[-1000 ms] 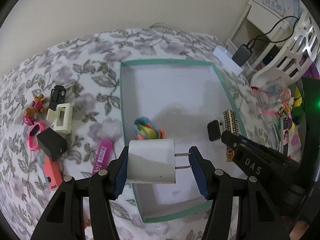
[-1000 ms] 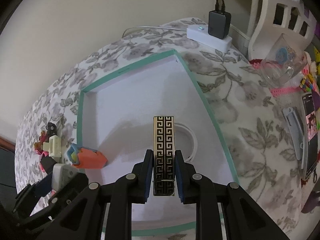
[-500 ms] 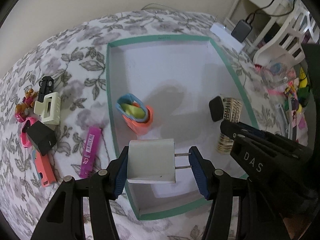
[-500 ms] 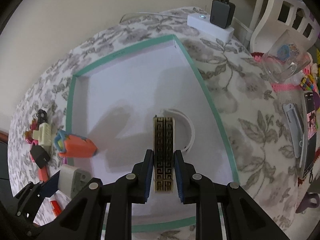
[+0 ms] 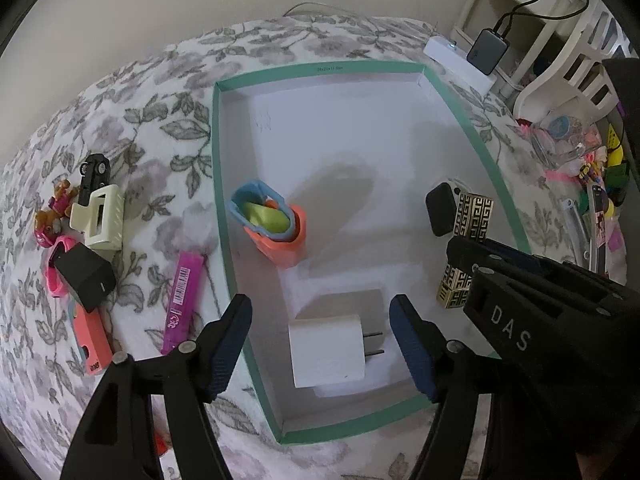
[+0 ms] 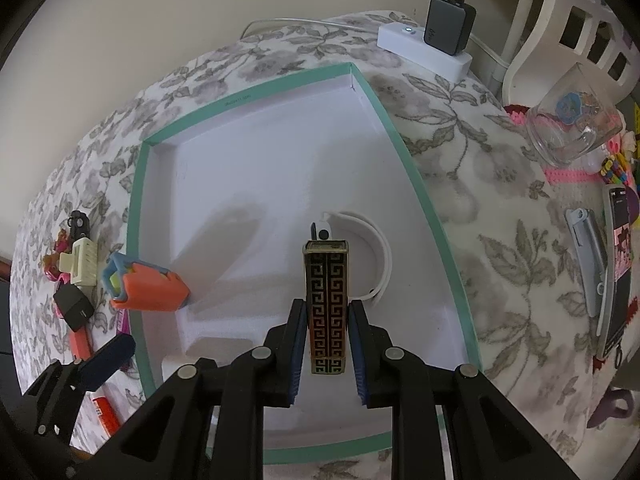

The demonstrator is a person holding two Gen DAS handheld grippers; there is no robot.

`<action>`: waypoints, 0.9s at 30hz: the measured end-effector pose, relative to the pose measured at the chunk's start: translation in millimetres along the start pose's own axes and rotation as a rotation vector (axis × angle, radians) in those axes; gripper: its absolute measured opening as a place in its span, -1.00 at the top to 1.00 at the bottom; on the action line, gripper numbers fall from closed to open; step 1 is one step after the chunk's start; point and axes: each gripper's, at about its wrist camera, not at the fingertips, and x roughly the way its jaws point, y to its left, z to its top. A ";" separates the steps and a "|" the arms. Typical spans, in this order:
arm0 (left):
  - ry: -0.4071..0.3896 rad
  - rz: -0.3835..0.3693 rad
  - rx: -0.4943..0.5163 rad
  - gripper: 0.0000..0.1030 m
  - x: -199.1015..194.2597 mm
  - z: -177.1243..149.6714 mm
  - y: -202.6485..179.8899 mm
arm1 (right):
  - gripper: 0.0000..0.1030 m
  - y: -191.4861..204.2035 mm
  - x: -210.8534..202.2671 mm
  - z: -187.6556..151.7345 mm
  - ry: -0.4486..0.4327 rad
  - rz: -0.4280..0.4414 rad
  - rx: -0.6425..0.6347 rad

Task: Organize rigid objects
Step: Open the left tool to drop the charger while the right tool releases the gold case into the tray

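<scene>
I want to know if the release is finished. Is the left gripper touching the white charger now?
Apart. The left wrist view shows the white charger lying in the box, with clear gaps to both pads of the left gripper, whose jaws have just been opening.

Soft, even indoor light seen in both views; no glare noted. Broad grey shadows cast on white floor of shallow teal-rimmed cardboard box point(image 5: 218, 184) point(image 6: 136, 216), pointing toward far wall. Strong fisheye bending seen at edges; black vignette at corners. Floral grey-and-white bedspread point(image 5: 160, 92) point(image 6: 460, 148) rendered sharp at centre, softened toward rim. No motion blur seen.
</scene>
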 end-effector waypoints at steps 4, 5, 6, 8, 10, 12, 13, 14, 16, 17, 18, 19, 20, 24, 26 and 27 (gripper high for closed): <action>-0.016 -0.004 -0.015 -0.41 -8.9 2.5 3.8 | 0.52 2.1 -15.0 2.4 -0.047 0.002 -0.003; -0.023 -0.003 -0.022 -0.42 -12.5 3.4 5.6 | 0.49 3.0 -20.0 2.8 -0.063 0.001 -0.005; -0.028 -0.001 -0.028 -0.43 -14.9 4.4 6.7 | 0.39 4.4 -26.3 3.2 -0.085 0.001 -0.007; -0.044 -0.002 -0.045 -0.48 -22.1 5.5 11.7 | 0.19 6.7 -35.9 4.5 -0.121 0.003 -0.005; -0.056 0.001 -0.061 -0.57 -28.5 6.3 16.7 | 0.16 8.6 -46.0 5.4 -0.160 0.012 0.000; -0.074 0.012 -0.076 -0.57 -35.8 6.4 22.8 | 0.16 9.1 -54.0 6.2 -0.192 0.022 0.009; -0.080 0.029 -0.089 -0.57 -39.7 6.6 27.3 | 0.16 9.7 -56.5 6.7 -0.203 0.026 0.015; -0.082 0.044 -0.099 -0.57 -41.8 7.0 30.5 | 0.16 9.3 -59.2 7.0 -0.216 0.031 0.023; -0.089 0.083 -0.128 -0.57 -46.6 6.6 39.7 | 0.16 9.3 -61.4 7.5 -0.226 0.031 0.032; -0.099 0.115 -0.152 -0.57 -51.1 6.4 47.0 | 0.16 10.2 -61.1 7.4 -0.227 0.029 0.032; -0.106 0.130 -0.165 -0.57 -54.3 5.9 51.3 | 0.14 12.6 -59.9 7.0 -0.224 0.025 0.027; -0.116 0.149 -0.186 -0.57 -58.3 5.8 57.7 | 0.12 14.6 -58.7 6.4 -0.220 0.022 0.021; -0.128 0.171 -0.218 -0.57 -62.6 5.3 65.8 | 0.07 16.5 -57.5 5.1 -0.217 0.020 0.015; -0.169 0.238 -0.323 -0.86 -74.9 0.6 95.0 | -0.04 32.9 -51.6 1.0 -0.201 0.035 -0.030; -0.172 0.266 -0.354 -0.87 -76.9 -1.9 106.9 | -0.17 42.7 -49.2 -1.7 -0.199 0.042 -0.058; -0.172 0.274 -0.364 -0.87 -76.6 -2.8 110.8 | -0.20 49.0 -47.9 -3.6 -0.200 0.045 -0.075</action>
